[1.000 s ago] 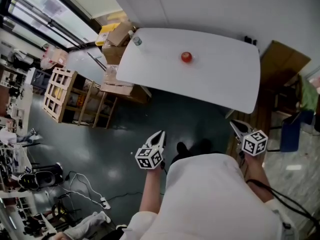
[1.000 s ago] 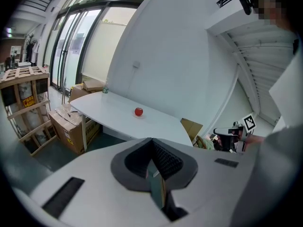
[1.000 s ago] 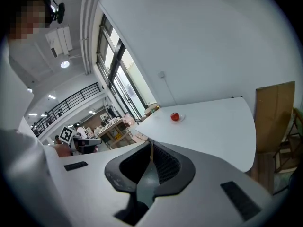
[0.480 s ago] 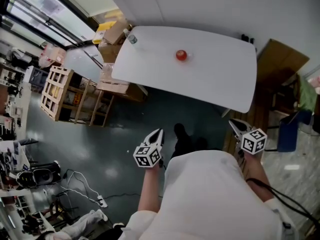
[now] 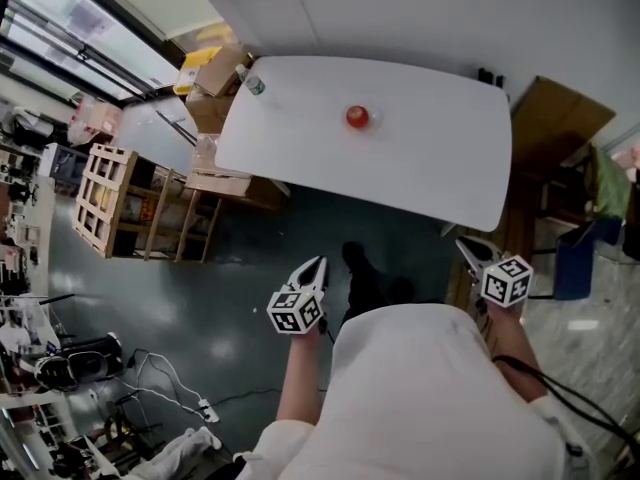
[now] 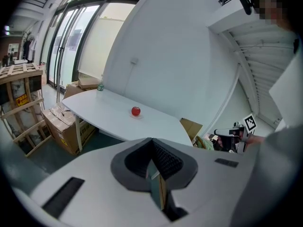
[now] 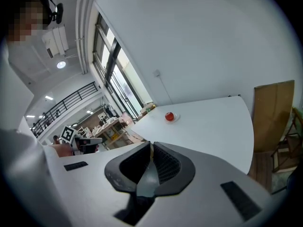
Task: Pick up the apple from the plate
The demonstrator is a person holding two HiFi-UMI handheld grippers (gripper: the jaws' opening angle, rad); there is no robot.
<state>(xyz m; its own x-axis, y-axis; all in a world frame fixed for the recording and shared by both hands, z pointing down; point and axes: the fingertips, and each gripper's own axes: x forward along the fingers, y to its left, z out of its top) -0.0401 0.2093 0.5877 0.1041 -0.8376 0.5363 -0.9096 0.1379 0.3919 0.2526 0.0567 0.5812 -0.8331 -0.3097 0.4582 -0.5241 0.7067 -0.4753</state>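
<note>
Head view: a person in a white top stands on the dark floor, well short of the white desk (image 5: pixel 440 163) with rounded corners. The left tool (image 5: pixel 318 265) and right tool (image 5: pixel 468 248) are held low before the body. The round red apple (image 5: pixel 357 117) sits on the desk's far half, away from every edge. Bare floor lies open up to the near edge. Brown cardboard boxes (image 5: pixel 215 68) and a slatted wooden rack (image 5: pixel 110 198) crowd the left side, and a leaning cardboard sheet (image 5: pixel 560 118) stands at the right.

Left gripper view: the left tool's jaws are pressed together on nothing, probably carried closed because the apple is far out of reach. The apple shows small beyond them, with clear desktop all round it.

Right gripper view: the right tool's jaws also meet, empty. The apple rests on a small pale plate (image 7: pixel 176 117), and a broad empty stretch of desk lies between it and the near edge, which should suit an approach from the front.
</note>
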